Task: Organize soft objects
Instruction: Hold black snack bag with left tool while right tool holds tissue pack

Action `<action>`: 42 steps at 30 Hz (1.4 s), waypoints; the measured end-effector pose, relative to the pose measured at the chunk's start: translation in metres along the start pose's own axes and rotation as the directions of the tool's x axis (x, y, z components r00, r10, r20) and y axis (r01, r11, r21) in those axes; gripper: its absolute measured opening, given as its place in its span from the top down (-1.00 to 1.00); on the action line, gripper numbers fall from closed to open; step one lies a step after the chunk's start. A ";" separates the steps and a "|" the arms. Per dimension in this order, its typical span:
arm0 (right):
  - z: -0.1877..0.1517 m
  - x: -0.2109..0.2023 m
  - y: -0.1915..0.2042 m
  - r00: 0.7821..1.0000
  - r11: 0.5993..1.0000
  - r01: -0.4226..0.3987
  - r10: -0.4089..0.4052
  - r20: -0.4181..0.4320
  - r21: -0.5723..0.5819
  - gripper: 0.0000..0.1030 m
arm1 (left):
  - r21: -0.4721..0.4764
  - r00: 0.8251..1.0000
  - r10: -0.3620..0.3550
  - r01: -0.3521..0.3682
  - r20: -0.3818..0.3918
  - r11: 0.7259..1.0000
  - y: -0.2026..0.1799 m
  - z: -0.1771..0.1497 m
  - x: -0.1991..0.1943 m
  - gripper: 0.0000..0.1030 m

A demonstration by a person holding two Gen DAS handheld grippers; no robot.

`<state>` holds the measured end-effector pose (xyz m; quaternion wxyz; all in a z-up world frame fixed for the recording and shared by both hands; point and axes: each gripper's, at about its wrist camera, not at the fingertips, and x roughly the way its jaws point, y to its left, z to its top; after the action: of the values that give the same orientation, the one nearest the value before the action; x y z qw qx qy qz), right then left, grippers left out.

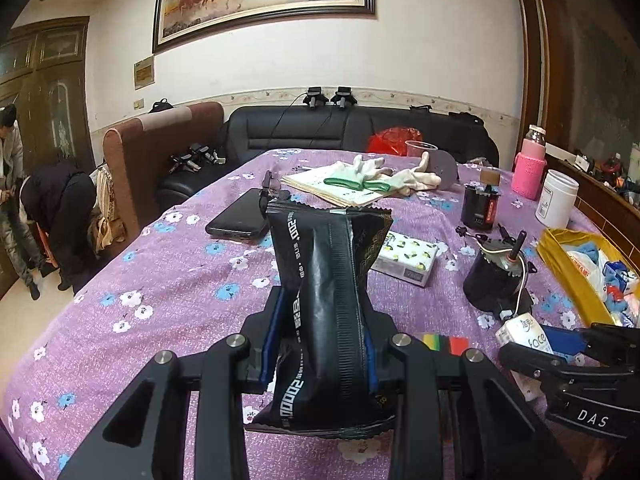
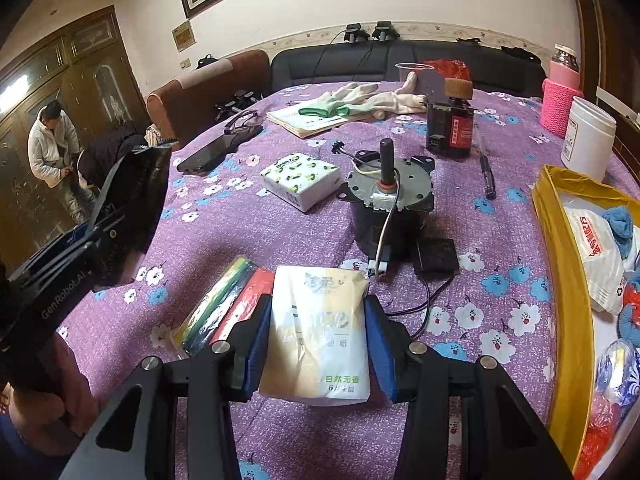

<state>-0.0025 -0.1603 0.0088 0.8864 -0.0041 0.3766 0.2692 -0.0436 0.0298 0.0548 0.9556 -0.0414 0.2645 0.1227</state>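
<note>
My left gripper [image 1: 320, 344] is shut on a black soft packet [image 1: 324, 300] and holds it upright above the purple flowered tablecloth [image 1: 168, 288]; it shows at the left of the right wrist view [image 2: 132, 200]. My right gripper [image 2: 318, 340] has its blue pads on both sides of a white and yellow tissue pack [image 2: 318, 328], which rests on the cloth; it also shows in the left wrist view [image 1: 524, 336]. A lemon-print tissue pack [image 2: 302, 178] lies further back. White gloves [image 2: 360, 98] lie on a booklet. A yellow bin [image 2: 560, 280] at the right holds soft items.
A black motor [image 2: 390, 204] with wires stands just beyond the tissue pack. A coloured flat packet [image 2: 224, 304] lies to its left. A phone [image 2: 210, 154], glasses [image 2: 244, 122], a black and red can [image 2: 450, 128], a pen [image 2: 488, 174] and a white jar [image 2: 588, 136] are on the table.
</note>
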 end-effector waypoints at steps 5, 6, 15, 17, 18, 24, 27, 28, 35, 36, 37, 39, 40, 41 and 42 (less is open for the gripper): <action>0.000 0.001 -0.001 1.000 1.000 0.003 -0.003 -0.003 0.004 0.05 | -0.006 1.000 0.001 -0.001 -0.005 1.000 0.000 0.000 0.002 0.38; 0.000 0.001 -0.002 1.000 1.000 0.003 -0.003 -0.004 0.005 0.05 | -0.004 1.000 0.001 -0.001 -0.004 1.000 0.000 0.000 0.002 0.38; 0.000 0.004 -0.005 1.000 1.000 0.011 -0.011 -0.010 0.013 0.05 | 0.008 1.000 -0.009 0.009 0.005 1.000 -0.001 0.000 0.001 0.38; 0.000 0.005 -0.006 1.000 1.000 0.013 -0.013 -0.011 0.015 0.05 | 0.009 1.000 -0.014 0.014 0.012 1.000 -0.001 0.000 -0.001 0.38; 0.000 0.006 -0.006 1.000 1.000 0.016 -0.016 -0.011 0.014 0.05 | 0.010 1.000 -0.015 0.014 0.015 1.000 -0.001 -0.001 -0.003 0.38; 0.000 0.008 -0.005 0.999 0.999 0.031 -0.030 -0.011 0.011 0.05 | 0.012 0.999 -0.028 0.027 0.031 1.000 -0.001 -0.001 -0.007 0.38; -0.001 0.009 -0.005 0.999 0.999 0.035 -0.035 -0.014 0.008 0.05 | 0.012 0.999 -0.031 0.031 0.034 0.999 0.000 -0.001 -0.008 0.38; -0.001 0.009 -0.005 0.999 0.999 0.035 -0.035 -0.015 0.008 0.05 | 0.011 0.999 -0.030 0.030 0.034 0.999 0.000 -0.001 -0.008 0.38; -0.002 0.010 -0.005 0.999 0.999 0.034 -0.034 -0.016 0.010 0.05 | 0.013 0.999 -0.033 0.033 0.027 0.999 0.000 -0.001 -0.008 0.37; -0.002 0.010 -0.005 0.999 0.999 0.035 -0.035 -0.016 0.010 0.05 | 0.012 0.999 -0.033 0.033 0.028 0.999 0.000 -0.001 -0.008 0.38; -0.002 0.010 -0.005 0.999 0.999 0.035 -0.035 -0.016 0.010 0.05 | 0.012 0.999 -0.033 0.032 0.027 0.999 -0.001 -0.001 -0.008 0.38; -0.002 0.010 -0.005 0.999 0.999 0.035 -0.035 -0.017 0.008 0.05 | 0.014 0.999 -0.034 0.034 0.027 0.999 0.000 -0.001 -0.007 0.37; -0.002 0.010 -0.004 0.999 0.999 0.035 -0.035 -0.017 0.008 0.05 | 0.016 0.999 -0.034 0.033 0.025 0.999 -0.001 -0.001 -0.007 0.37; -0.002 0.010 -0.004 0.999 0.999 0.036 -0.036 -0.016 0.007 0.05 | 0.016 0.999 -0.033 0.033 0.025 0.999 0.000 0.000 -0.007 0.37; -0.002 0.010 -0.005 0.999 0.999 0.037 -0.037 -0.015 0.006 0.05 | 0.016 0.999 -0.033 0.033 0.024 0.999 0.000 0.000 -0.007 0.37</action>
<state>0.0042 -0.1602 0.0004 0.8884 -0.0103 0.3839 0.2517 -0.0493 0.0281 0.0582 0.9610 -0.0370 0.2530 0.1054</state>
